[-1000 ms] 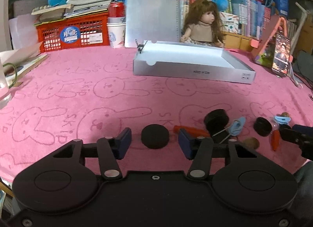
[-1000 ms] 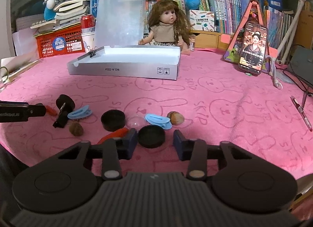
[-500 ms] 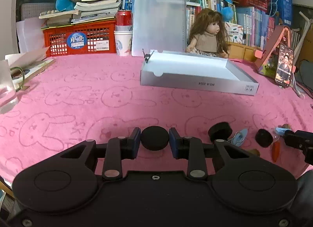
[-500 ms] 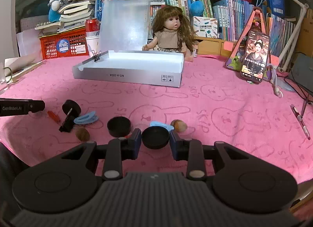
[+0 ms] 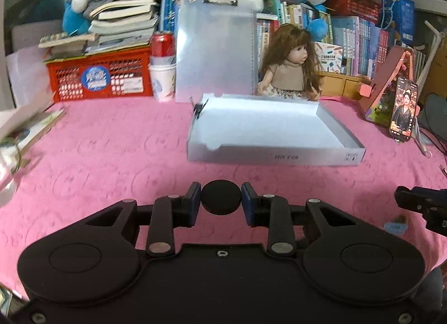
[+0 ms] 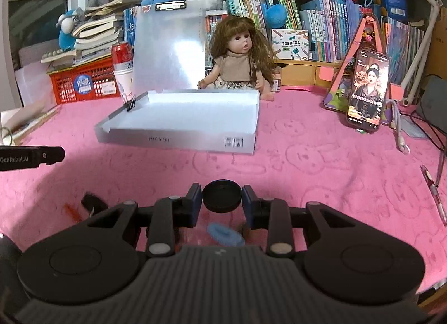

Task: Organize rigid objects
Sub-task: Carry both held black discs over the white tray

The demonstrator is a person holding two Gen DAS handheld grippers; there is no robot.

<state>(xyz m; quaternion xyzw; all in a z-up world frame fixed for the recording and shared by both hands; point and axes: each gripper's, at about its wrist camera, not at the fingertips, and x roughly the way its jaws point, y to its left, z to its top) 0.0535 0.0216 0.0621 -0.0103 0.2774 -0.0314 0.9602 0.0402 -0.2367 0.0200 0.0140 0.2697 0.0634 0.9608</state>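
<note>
My left gripper (image 5: 221, 198) is shut on a flat black round cap (image 5: 221, 197), lifted above the pink cloth. My right gripper (image 6: 222, 196) is shut on a second black cap (image 6: 222, 196), rim side up, also off the cloth. An open white shallow box (image 5: 275, 156) (image 6: 178, 139) lies beyond both grippers, its floor bare. Under the right gripper a blue clip (image 6: 225, 235) rests on the cloth. A black piece (image 6: 90, 201) and an orange stick (image 6: 71, 210) lie at lower left. The other gripper's tip shows at each view's edge.
The table wears a pink bunny-print cloth (image 5: 111, 150). Behind the box sit a doll (image 6: 240, 58), a clear clipboard (image 6: 167, 50), a red basket (image 5: 97, 76) under books, and a can on cups (image 5: 162, 72). A phone on a stand (image 6: 366, 92) is right; a pen (image 6: 434, 192) lies at far right.
The left gripper's jaws closed on the black cap that lay between them. Both grippers then rose with their caps, so the small items on the cloth dropped lower in view.
</note>
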